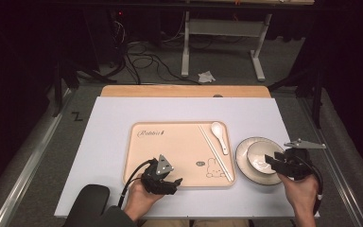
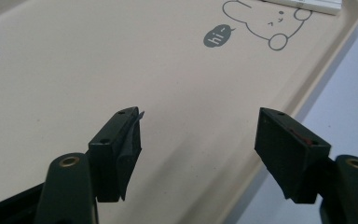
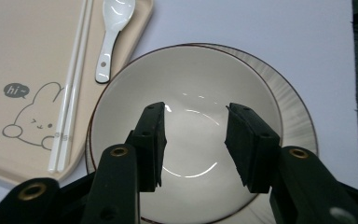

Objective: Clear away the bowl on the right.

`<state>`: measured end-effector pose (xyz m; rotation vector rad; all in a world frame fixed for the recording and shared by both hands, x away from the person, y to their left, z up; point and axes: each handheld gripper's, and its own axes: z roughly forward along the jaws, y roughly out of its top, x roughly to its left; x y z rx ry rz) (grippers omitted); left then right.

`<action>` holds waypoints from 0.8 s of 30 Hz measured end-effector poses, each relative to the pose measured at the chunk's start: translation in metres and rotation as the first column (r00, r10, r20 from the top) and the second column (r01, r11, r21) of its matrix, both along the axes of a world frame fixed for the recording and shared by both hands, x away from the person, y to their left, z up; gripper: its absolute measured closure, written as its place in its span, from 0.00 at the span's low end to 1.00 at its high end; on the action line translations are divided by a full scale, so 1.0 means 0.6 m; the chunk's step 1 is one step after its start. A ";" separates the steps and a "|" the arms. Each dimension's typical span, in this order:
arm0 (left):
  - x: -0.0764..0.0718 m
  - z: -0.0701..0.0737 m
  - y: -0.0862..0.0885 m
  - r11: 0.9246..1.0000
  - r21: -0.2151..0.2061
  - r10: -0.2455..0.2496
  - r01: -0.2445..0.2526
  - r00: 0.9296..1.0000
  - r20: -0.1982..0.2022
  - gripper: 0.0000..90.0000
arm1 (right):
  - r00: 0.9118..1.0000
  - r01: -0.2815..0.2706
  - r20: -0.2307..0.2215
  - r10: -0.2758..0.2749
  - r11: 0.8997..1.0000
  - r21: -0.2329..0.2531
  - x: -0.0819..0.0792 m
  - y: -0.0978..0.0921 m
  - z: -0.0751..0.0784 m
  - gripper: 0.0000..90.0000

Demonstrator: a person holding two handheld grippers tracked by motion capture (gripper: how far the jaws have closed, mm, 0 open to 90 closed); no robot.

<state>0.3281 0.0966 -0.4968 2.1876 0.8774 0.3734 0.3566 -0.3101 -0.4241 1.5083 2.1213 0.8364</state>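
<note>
While the right tool point(image 1: 270, 161) hangs over the white bowl point(image 3: 186, 135) with its jaws spread and nothing between them, that bowl sits on a plate point(image 1: 242, 156) on the worktop point(image 1: 108, 123), just right of the tray point(image 1: 170, 142). The left tool point(image 1: 172, 182) is open too, low over the tray's near edge.

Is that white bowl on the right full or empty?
Empty. The right gripper view looks straight down into the bowl: its glossy white inside is bare, showing only light reflections. It sits upright on a plate, under the open right gripper.
</note>
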 end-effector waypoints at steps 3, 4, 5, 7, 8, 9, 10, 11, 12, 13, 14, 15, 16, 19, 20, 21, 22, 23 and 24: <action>0.000 0.000 -0.003 1.000 0.001 -0.008 0.008 1.000 0.004 0.36 | 1.000 0.026 0.011 -0.026 1.000 -0.004 -0.007 -0.009 0.004 0.65; 0.001 0.000 -0.004 1.000 -0.001 -0.011 0.011 1.000 0.004 0.36 | 0.999 0.034 0.015 -0.034 0.999 -0.004 -0.010 -0.012 0.005 0.65; 0.001 0.000 -0.005 1.000 0.001 -0.015 0.015 1.000 0.005 0.36 | 0.999 0.044 0.020 -0.044 0.999 -0.008 -0.012 -0.015 0.006 0.65; 0.002 0.001 -0.006 1.000 0.002 -0.019 0.019 1.000 0.006 0.36 | 0.998 0.059 0.025 -0.059 0.998 -0.017 -0.014 -0.020 0.008 0.65; 0.003 0.001 -0.006 1.000 0.001 -0.019 0.019 1.000 0.006 0.36 | 0.998 0.066 0.024 -0.066 0.998 -0.016 -0.015 -0.022 0.008 0.65; 0.003 0.001 -0.007 1.000 0.002 -0.021 0.021 1.000 0.007 0.36 | 0.997 0.072 0.025 -0.072 0.997 -0.016 -0.016 -0.025 0.008 0.66; 0.003 0.001 -0.007 1.000 0.002 -0.021 0.021 1.000 0.007 0.36 | 0.997 0.077 0.024 -0.076 0.997 -0.016 -0.017 -0.027 0.008 0.65; 0.003 0.001 -0.007 1.000 0.004 -0.022 0.022 1.000 0.007 0.36 | 0.996 0.083 0.017 -0.083 0.996 -0.013 -0.017 -0.029 0.007 0.66; 0.003 0.001 -0.007 1.000 0.005 -0.022 0.022 1.000 0.007 0.36 | 0.996 0.087 0.016 -0.087 0.996 -0.014 -0.017 -0.032 0.007 0.66; 0.003 0.001 -0.007 1.000 0.006 -0.020 0.020 1.000 0.008 0.36 | 0.996 0.089 0.018 -0.089 0.996 -0.016 -0.016 -0.034 0.005 0.66; 0.002 0.001 -0.007 1.000 0.006 -0.018 0.018 1.000 0.009 0.36 | 0.996 0.093 0.014 -0.092 0.996 -0.014 -0.014 -0.035 0.004 0.66; 0.002 0.001 -0.007 1.000 0.006 -0.015 0.015 1.000 0.011 0.36 | 0.995 0.097 0.006 -0.097 0.995 -0.014 -0.013 -0.036 0.002 0.66; 0.002 0.002 -0.006 1.000 0.006 -0.013 0.013 1.000 0.014 0.36 | 0.995 0.096 0.000 -0.096 0.995 -0.016 -0.011 -0.038 0.000 0.66; 0.001 0.002 -0.006 1.000 0.008 -0.009 0.009 1.000 0.017 0.36 | 0.994 0.104 -0.028 -0.104 0.994 -0.018 -0.005 -0.040 -0.010 0.66; 0.001 0.002 -0.006 1.000 0.009 -0.009 0.009 1.000 0.017 0.36 | 0.994 0.104 -0.034 -0.104 0.994 -0.019 -0.004 -0.042 -0.012 0.68; 0.001 0.002 -0.006 1.000 0.010 -0.008 0.007 1.000 0.017 0.36 | 0.994 0.097 -0.050 -0.098 0.995 -0.018 -0.001 -0.043 -0.015 0.71; 0.001 0.002 -0.005 1.000 0.012 -0.006 0.005 1.000 0.017 0.36 | 0.994 0.091 -0.065 -0.093 0.996 -0.022 0.001 -0.044 -0.018 0.71; 0.001 0.002 -0.005 1.000 0.010 -0.004 0.004 1.000 0.017 0.36 | 0.993 0.097 -0.072 -0.098 0.995 -0.025 0.003 -0.043 -0.021 0.71; 0.000 0.002 -0.004 1.000 0.011 -0.001 0.001 1.000 0.018 0.36 | 0.992 0.097 -0.080 -0.099 0.995 -0.027 0.005 -0.044 -0.023 0.72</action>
